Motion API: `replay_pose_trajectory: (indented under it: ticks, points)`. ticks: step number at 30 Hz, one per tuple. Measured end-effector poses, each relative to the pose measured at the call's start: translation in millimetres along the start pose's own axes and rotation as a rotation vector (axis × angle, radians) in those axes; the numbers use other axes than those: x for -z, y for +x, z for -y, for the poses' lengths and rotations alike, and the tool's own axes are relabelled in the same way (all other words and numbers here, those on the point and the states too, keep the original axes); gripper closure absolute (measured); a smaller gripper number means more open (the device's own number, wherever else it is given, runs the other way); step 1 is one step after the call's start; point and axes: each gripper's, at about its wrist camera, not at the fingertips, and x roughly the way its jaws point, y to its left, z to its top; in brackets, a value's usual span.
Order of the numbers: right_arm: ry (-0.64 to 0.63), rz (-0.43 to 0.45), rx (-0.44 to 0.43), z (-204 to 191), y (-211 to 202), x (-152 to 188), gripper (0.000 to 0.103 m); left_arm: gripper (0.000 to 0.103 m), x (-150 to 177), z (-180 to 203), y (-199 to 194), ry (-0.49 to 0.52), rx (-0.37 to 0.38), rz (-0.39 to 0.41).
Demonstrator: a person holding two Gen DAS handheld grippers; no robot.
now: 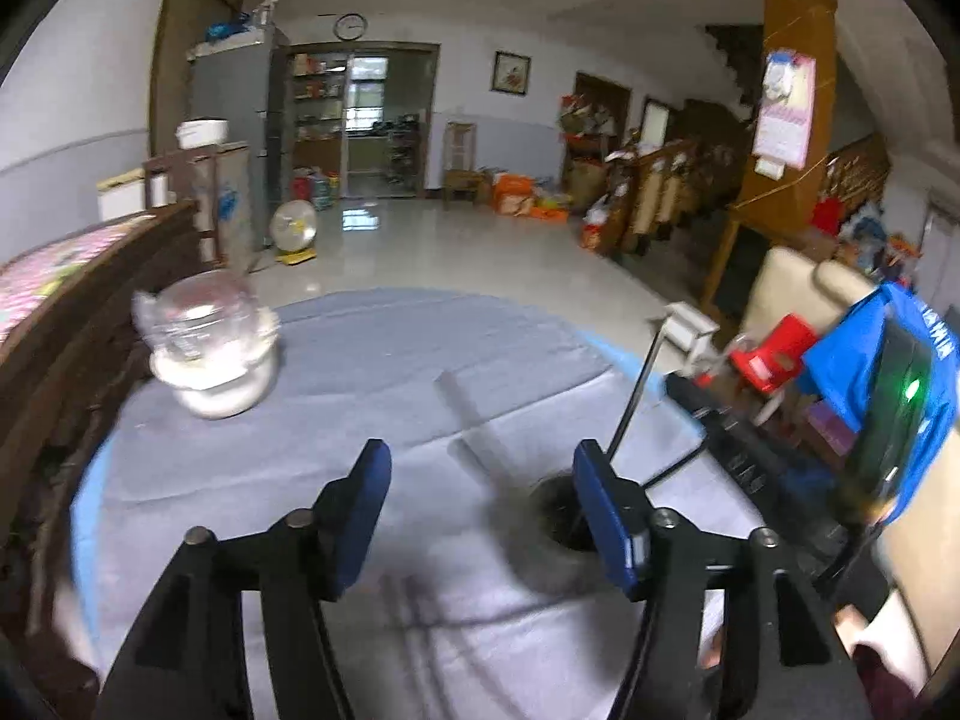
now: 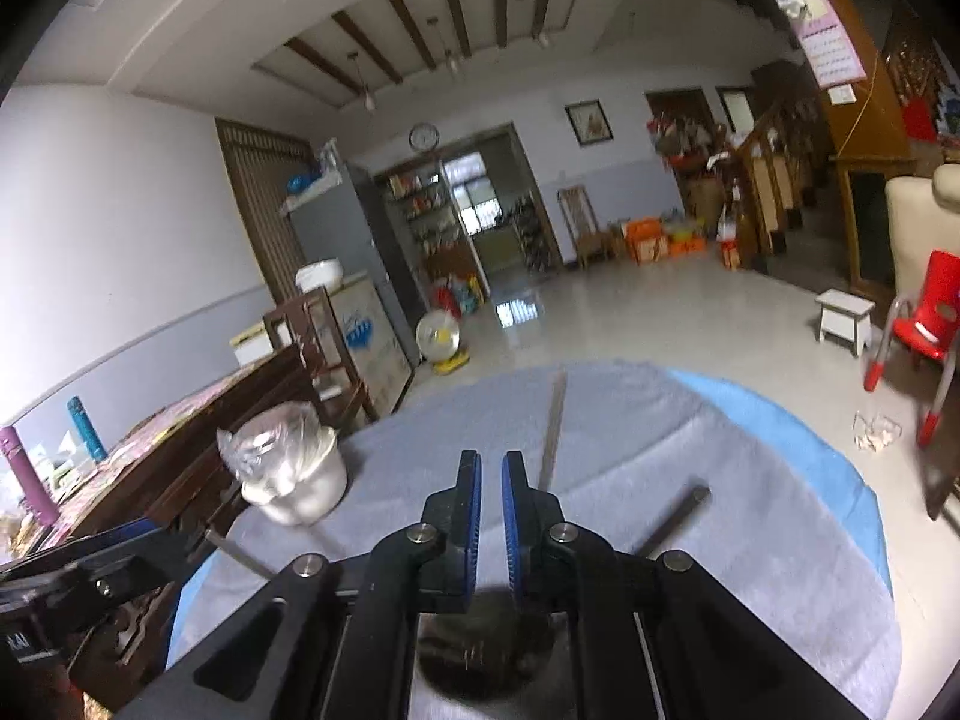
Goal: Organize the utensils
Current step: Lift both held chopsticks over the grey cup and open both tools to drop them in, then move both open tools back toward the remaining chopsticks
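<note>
My left gripper hangs open over the grey-clothed table, with nothing between its fingers. A dark round holder stands on the cloth just inside its right finger, and a thin dark rod rises from that spot. A blurred grey utensil lies on the cloth ahead. My right gripper is shut and empty, low above the dark holder. Beyond its tips lies a long grey utensil, and a dark handle slants at the right. The left gripper's body shows at lower left.
A metal pot covered with a clear plastic bag stands at the table's far left, by a dark wooden sideboard. A red plastic chair and a small white stool stand on the tiled floor to the right.
</note>
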Motion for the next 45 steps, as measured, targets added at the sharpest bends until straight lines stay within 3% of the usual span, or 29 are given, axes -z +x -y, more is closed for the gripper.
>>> replay_pose_trajectory:
  ticks: [9, 17, 18, 20, 21, 22, 24, 35, 45]
  points:
    - [0.007, -0.086, -0.033, 0, -39, 21, 0.092, 0.032, 41, -32, -24, 0.017, -0.271, -0.114]
    - [-0.023, -0.18, -0.082, -20, -65, 54, 0.091, 0.031, 69, -46, -39, 0.018, -0.356, -0.145]
    - [-0.02, -0.204, -0.089, -21, -64, 59, 0.088, 0.031, 71, -46, -40, 0.024, -0.364, -0.145]
    - [-0.012, -0.245, -0.099, -23, -64, 69, 0.071, 0.031, 71, -46, -41, 0.031, -0.366, -0.148]
    - [-0.004, -0.266, -0.107, -22, -65, 74, 0.047, 0.031, 73, -46, -42, 0.032, -0.366, -0.149]
    - [0.007, -0.274, -0.113, -21, -65, 78, 0.031, 0.031, 74, -46, -43, 0.033, -0.366, -0.148]
    - [0.018, -0.255, -0.11, -20, -70, 85, 0.031, 0.031, 76, -46, -45, 0.038, -0.368, -0.146]
    - [-0.033, -0.327, -0.078, -27, -71, 101, 0.033, 0.03, 97, -38, -42, 0.078, -0.362, -0.2]
    - [-0.006, -0.353, -0.004, -8, -74, 104, 0.033, 0.03, 113, -18, -35, 0.137, -0.351, -0.244]
